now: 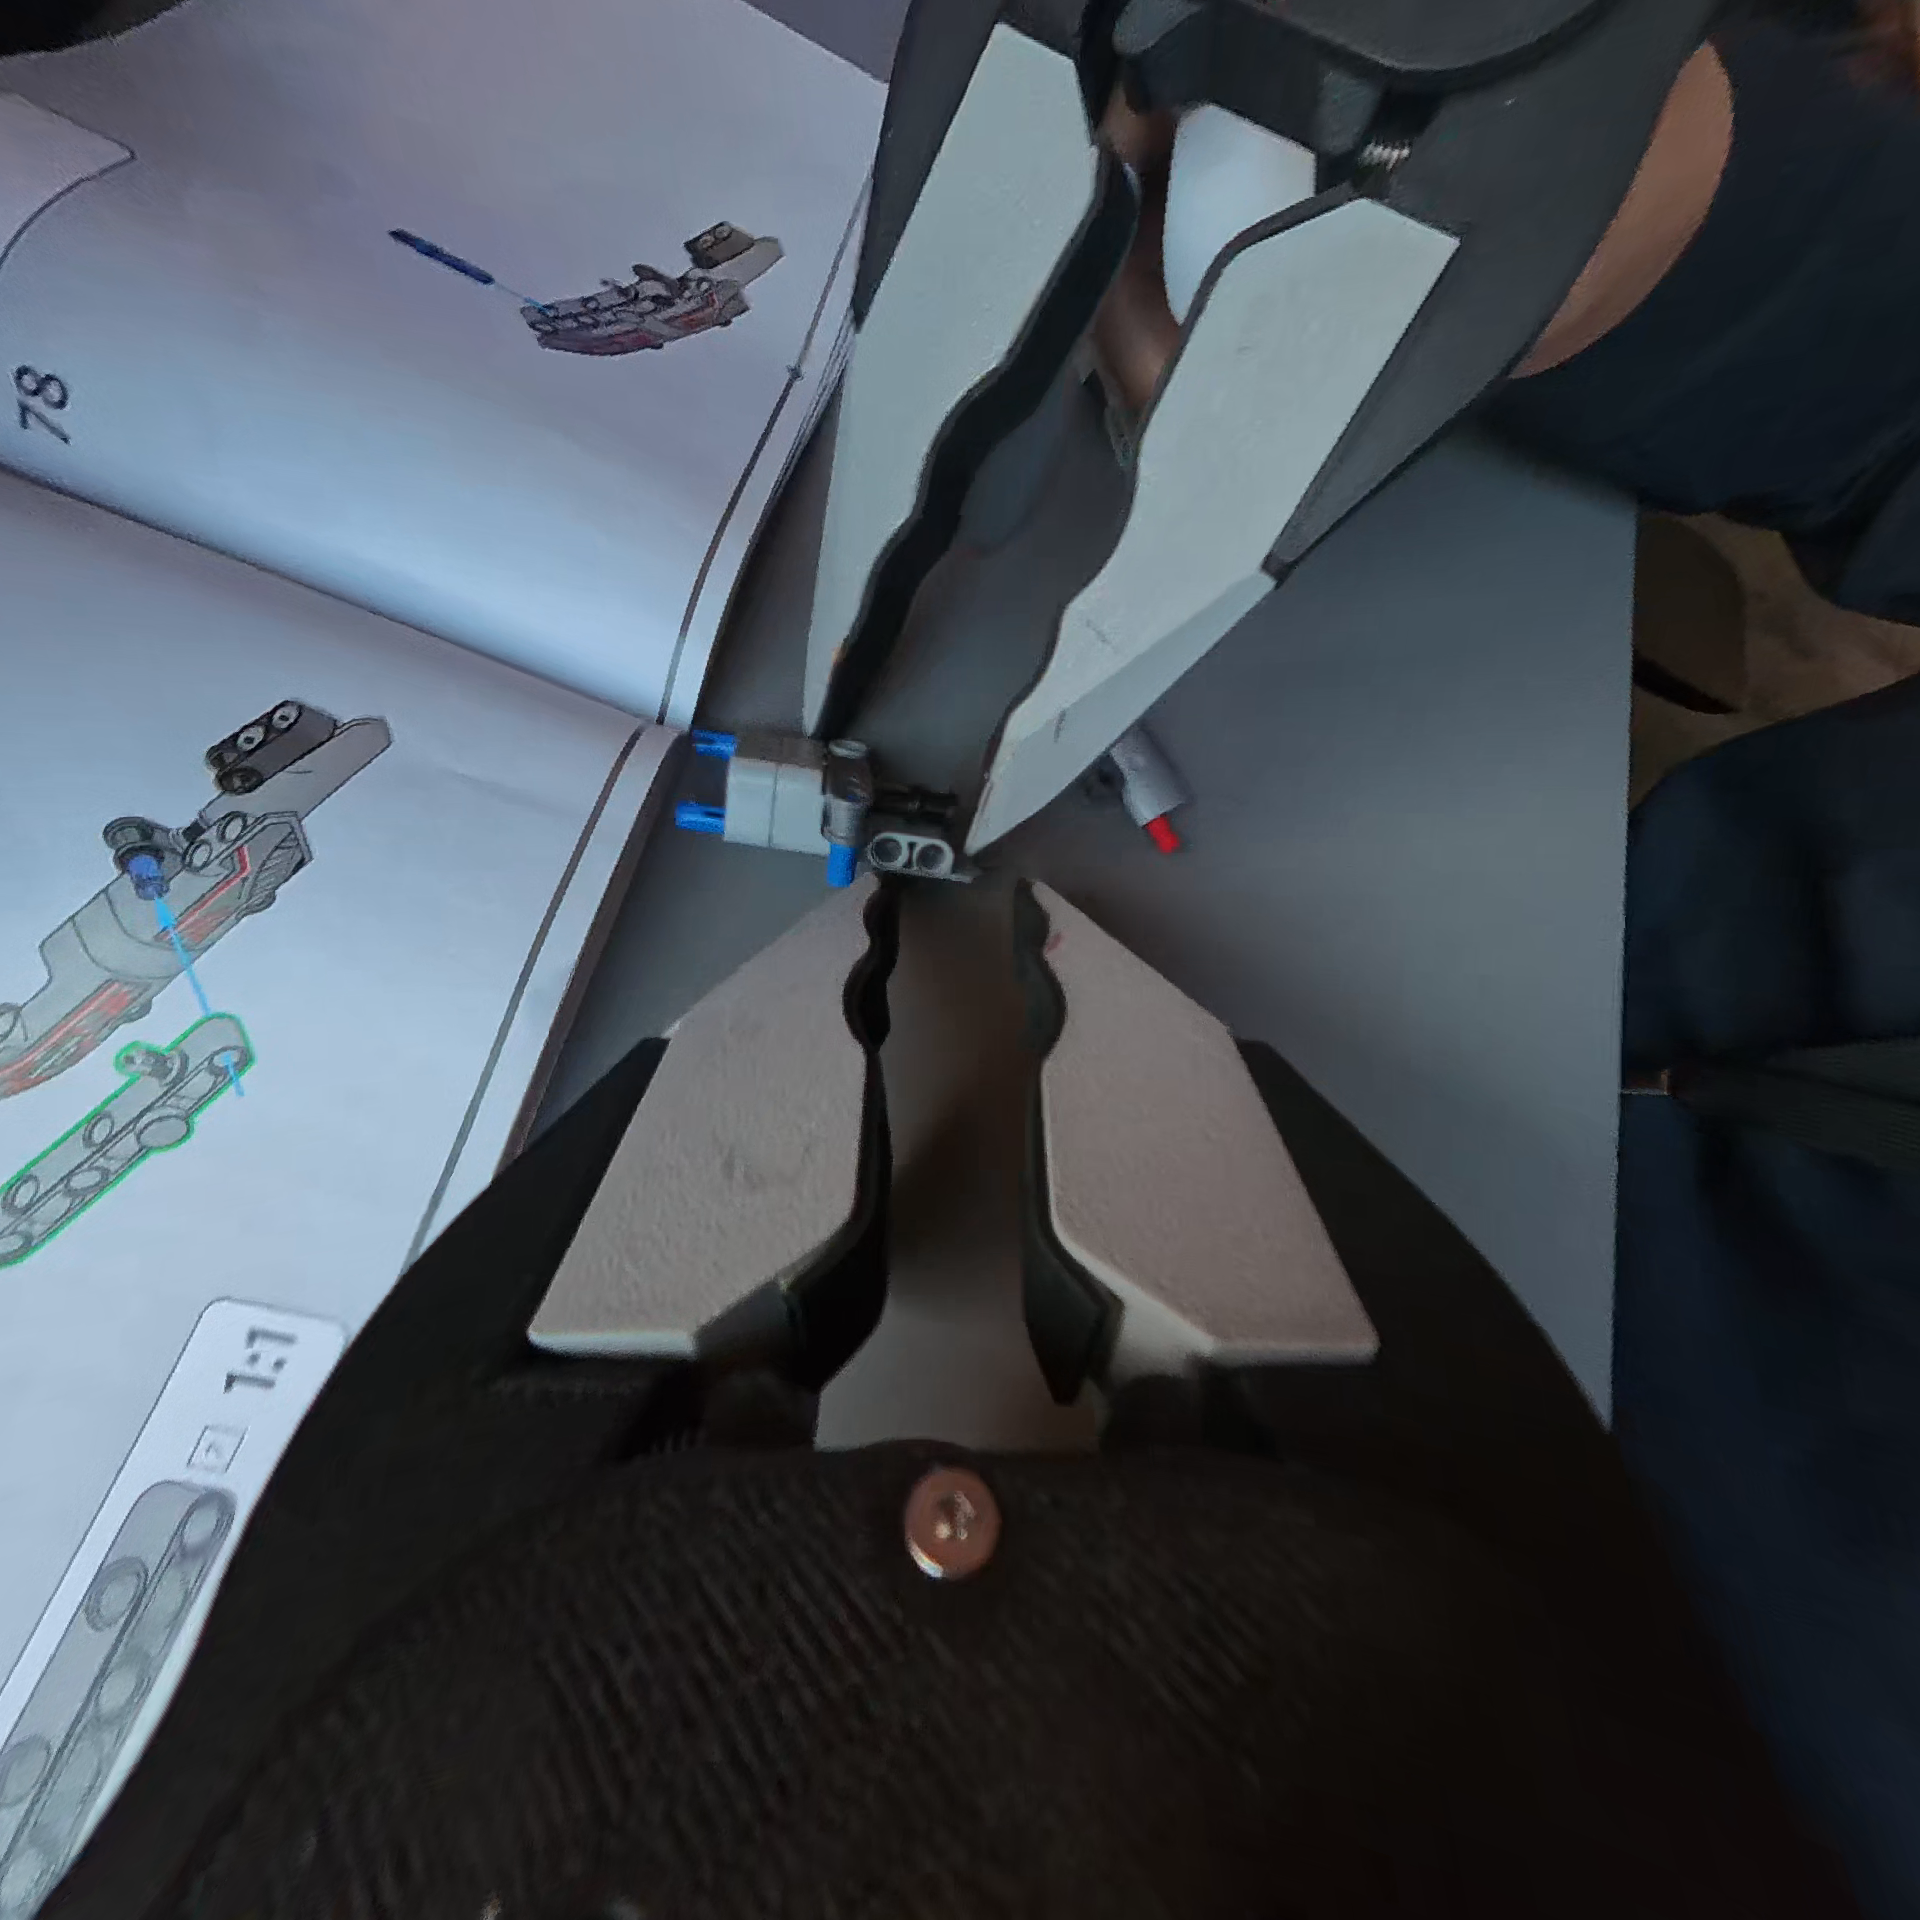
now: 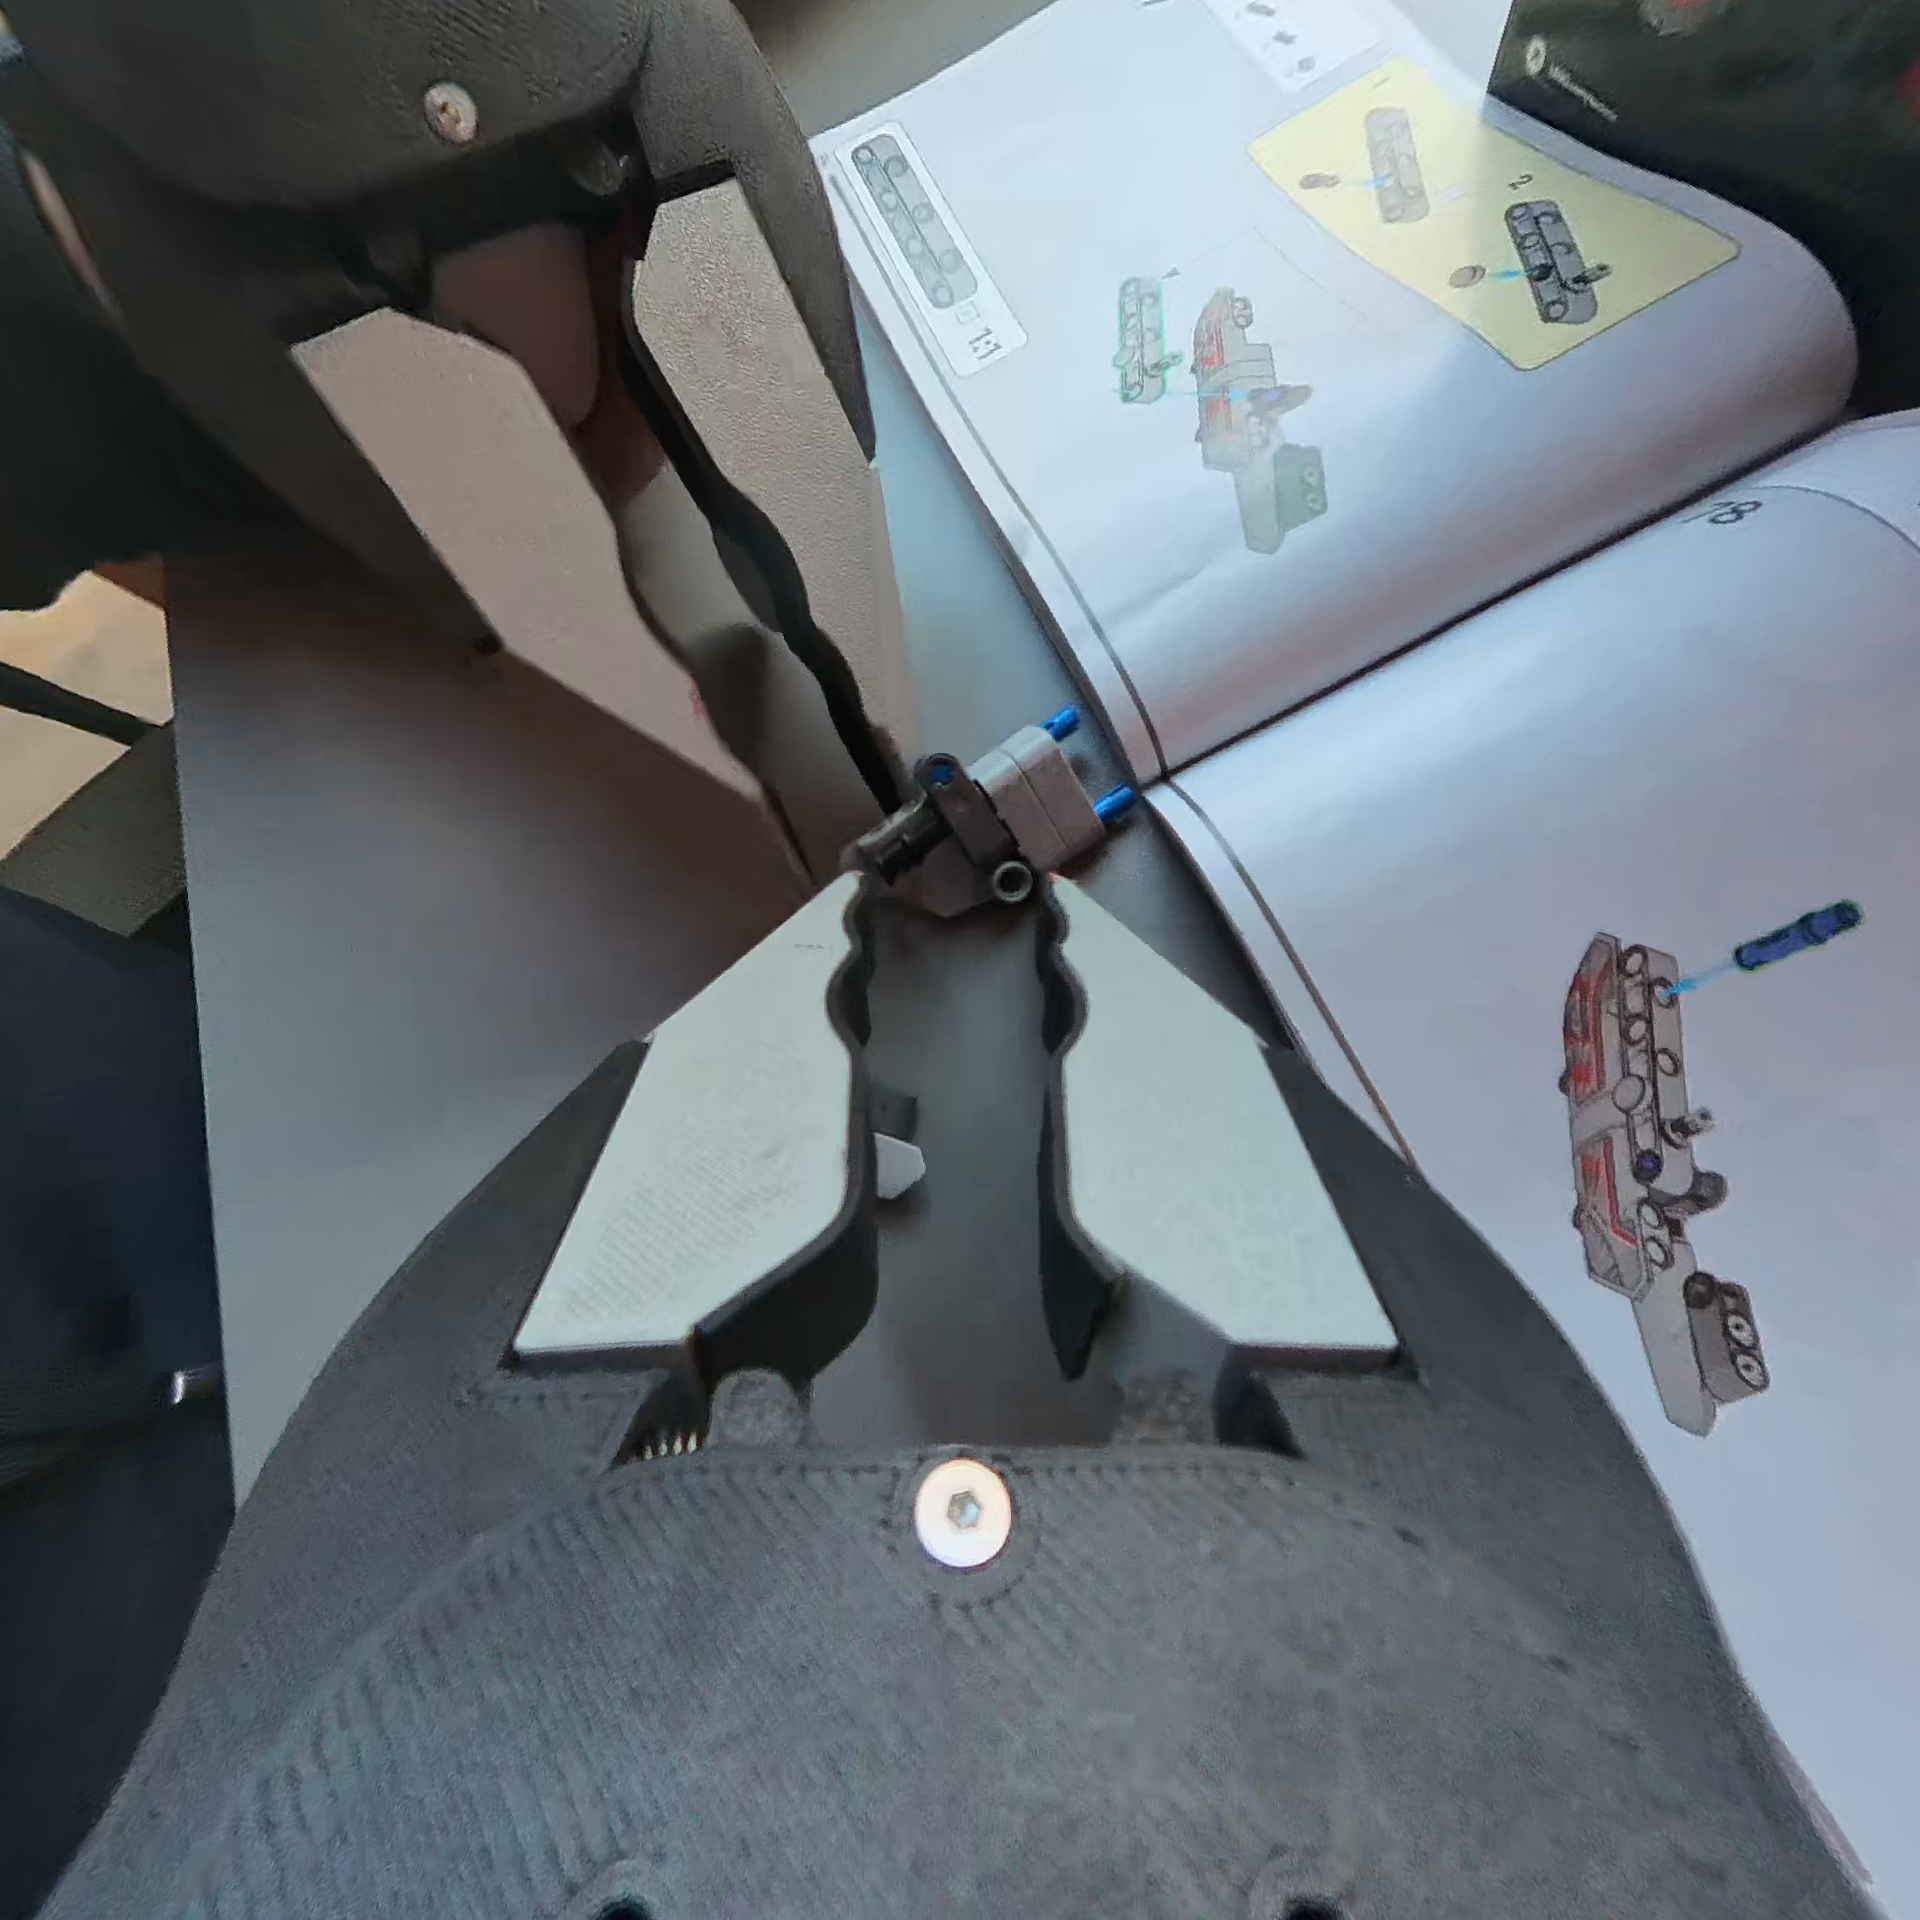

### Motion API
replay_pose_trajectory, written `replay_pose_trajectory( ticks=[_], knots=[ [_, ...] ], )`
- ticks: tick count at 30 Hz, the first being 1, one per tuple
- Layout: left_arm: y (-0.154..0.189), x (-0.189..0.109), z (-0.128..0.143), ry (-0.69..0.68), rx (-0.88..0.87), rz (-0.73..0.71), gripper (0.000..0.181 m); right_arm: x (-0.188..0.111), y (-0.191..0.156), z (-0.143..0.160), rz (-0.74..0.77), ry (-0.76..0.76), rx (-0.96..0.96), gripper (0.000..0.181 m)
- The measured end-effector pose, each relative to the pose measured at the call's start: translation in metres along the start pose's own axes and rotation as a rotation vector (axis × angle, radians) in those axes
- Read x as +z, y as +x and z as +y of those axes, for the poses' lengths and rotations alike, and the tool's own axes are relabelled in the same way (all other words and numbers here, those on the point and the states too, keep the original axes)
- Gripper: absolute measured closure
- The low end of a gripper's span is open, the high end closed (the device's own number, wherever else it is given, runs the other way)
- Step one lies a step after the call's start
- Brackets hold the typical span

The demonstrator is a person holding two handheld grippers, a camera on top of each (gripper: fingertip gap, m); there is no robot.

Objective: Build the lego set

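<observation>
Meanwhile both claws, left [image 1: 940, 894] and right [image 2: 951, 904], are pinching the small grey-blue assembly [image 1: 800, 800] from opposite ends above the desk [image 1: 1351, 831], crowding the open manual [image 1: 312, 623] beside a loose red-tipped piece [image 1: 1148, 800].

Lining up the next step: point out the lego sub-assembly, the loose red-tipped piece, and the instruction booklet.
lego sub-assembly [image 1: 774, 798], left wrist view, light grey block face.
red-tipped piece [image 1: 1151, 792], left wrist view, grey shaft.
instruction booklet [image 2: 1455, 790], right wrist view, bare page.

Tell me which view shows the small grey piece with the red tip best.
Left wrist view: the grey piece with the red tip lies on the table, beside the right gripper. The right wrist view does not show it.
</observation>
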State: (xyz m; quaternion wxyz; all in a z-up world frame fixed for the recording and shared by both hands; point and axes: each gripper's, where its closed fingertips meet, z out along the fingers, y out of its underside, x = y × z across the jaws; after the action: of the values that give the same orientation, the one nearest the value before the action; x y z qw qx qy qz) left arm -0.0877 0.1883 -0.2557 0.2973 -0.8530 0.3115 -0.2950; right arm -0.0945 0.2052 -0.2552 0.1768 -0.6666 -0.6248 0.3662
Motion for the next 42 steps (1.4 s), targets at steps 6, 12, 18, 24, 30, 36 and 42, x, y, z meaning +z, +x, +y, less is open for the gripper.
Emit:
replay_pose_trajectory(
  ticks=[6,12,18,24,30,36,42],
  knots=[
    [-0.009,-0.021,0.01,0.039,-0.082,0.044,0.155,0.008,-0.019,0.0,-0.073,-0.015,-0.083,0.155],
    [-0.016,-0.022,0.011,0.026,-0.068,-0.031,0.157,0.013,-0.036,0.003,-0.082,-0.057,-0.206,0.157],
    [-0.03,-0.034,0.01,0.036,-0.027,-0.138,0.154,-0.011,0.0,-0.012,0.048,0.031,-0.132,0.149],
    [-0.025,-0.022,0.006,0.047,-0.093,-0.059,0.153,0.005,0.005,-0.008,-0.008,-0.005,0.001,0.15],
    [-0.018,-0.018,0.004,0.056,-0.125,0.01,0.157,0.009,-0.005,-0.019,-0.057,0.039,0.023,0.157],
    [-0.008,-0.025,-0.006,0.129,-0.063,0.062,0.163,-0.009,-0.037,-0.041,-0.066,0.195,-0.178,0.174],
    [-0.004,-0.025,-0.002,0.112,-0.017,0.052,0.163,-0.004,-0.037,-0.03,-0.006,0.159,-0.271,0.179]
  ],
)
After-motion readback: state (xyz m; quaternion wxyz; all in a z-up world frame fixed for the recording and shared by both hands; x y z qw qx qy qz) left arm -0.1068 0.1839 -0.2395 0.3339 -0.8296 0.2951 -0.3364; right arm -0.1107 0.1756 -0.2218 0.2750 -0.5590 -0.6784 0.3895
